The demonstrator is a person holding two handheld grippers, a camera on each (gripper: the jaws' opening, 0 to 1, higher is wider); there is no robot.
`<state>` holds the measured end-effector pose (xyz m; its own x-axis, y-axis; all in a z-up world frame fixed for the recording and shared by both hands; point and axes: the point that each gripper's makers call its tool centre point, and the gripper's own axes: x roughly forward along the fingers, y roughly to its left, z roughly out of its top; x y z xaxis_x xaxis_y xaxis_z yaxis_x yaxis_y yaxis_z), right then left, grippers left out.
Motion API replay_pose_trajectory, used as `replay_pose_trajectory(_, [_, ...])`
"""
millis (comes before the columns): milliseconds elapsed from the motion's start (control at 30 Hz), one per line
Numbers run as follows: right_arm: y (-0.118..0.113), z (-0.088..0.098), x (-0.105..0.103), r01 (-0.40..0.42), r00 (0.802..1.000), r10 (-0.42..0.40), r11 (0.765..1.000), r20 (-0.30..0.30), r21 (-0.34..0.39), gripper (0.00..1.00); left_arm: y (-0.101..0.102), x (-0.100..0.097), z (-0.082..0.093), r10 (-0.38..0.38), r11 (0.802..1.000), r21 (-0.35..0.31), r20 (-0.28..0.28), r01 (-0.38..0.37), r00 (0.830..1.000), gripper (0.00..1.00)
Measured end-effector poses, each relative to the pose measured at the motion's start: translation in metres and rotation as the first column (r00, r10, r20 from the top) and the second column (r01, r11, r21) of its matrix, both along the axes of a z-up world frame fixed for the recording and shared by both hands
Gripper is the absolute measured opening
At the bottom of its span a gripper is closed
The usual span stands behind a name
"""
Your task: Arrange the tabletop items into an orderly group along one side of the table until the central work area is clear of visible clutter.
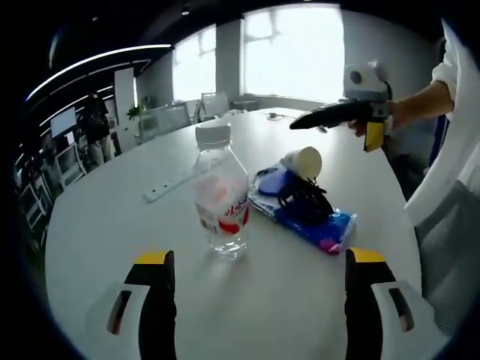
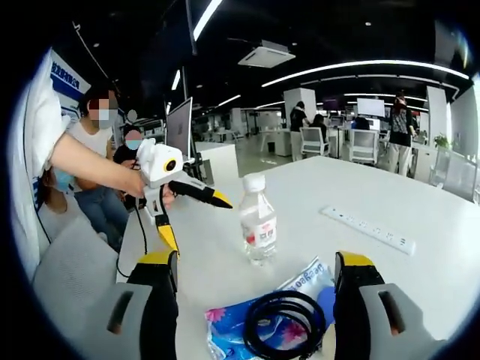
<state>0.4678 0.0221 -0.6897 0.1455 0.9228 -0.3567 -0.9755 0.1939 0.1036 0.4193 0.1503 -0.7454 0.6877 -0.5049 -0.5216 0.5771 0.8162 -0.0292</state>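
A clear water bottle [image 1: 220, 191] — capped, nearly empty — was seen upright mid-table, at twelve o'clock of the left gripper [image 1: 259, 262]. Both the left gripper and the right gripper [image 2: 255, 266] were held open, nothing gripped; a blue packet [image 2: 259, 319] with a black cable coil [image 2: 285, 324] lay between the right jaws.

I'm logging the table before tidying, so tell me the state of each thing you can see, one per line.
Water bottle: upright, capped, nearly empty.
Paper cup: tipped on its side on the packet.
Blue packet: lying flat.
Black cable: coiled on the packet.
Power strip: lying flat.
Left gripper: open, empty.
Right gripper: open, empty.
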Motion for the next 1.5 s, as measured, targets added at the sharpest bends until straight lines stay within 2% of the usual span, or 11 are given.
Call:
replay_pose_trajectory(867, [-0.08,-0.021,0.015,0.141,0.99,-0.143,0.987,-0.011,-0.077,0.83,-0.004,-0.018,0.002,-0.018,1.0,0.012,-0.034,0.018,0.999,0.87])
replay_pose_trajectory(1500, [-0.09,-0.023,0.02,0.13,0.991,-0.131,0.987,0.002,-0.09,0.83,-0.009,-0.02,-0.001,-0.012,1.0,0.001,-0.053,0.013,0.999,0.85])
